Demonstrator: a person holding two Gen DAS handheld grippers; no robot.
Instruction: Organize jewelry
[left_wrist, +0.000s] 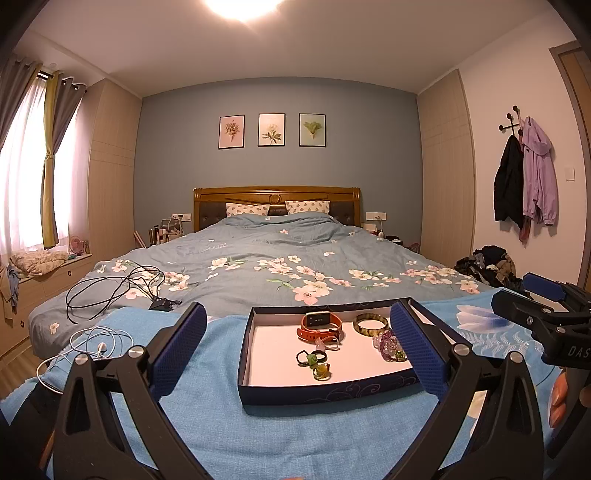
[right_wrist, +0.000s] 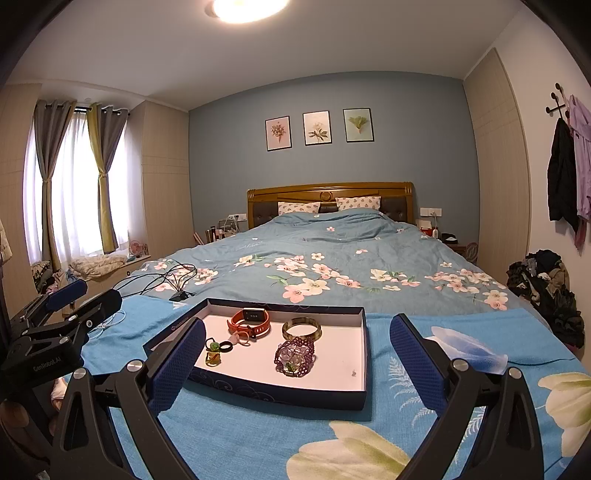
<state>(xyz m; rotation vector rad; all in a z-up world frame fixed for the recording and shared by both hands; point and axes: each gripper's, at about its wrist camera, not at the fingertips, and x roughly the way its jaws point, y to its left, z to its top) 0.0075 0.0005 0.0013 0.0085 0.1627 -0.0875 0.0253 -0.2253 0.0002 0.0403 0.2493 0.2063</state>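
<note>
A shallow dark blue box with a white floor lies on a blue cloth at the foot of the bed. In it are an orange smartwatch, a greenish bangle, a purple bead bracelet, small rings with green and yellow stones and a tiny stud. My left gripper hangs open in front of the box, empty. My right gripper is open too, empty, just before the box.
Black cables and a white earphone cord lie on the bed left of the box. The other gripper shows at the edge of each view. A clothes pile sits on the right of the bed.
</note>
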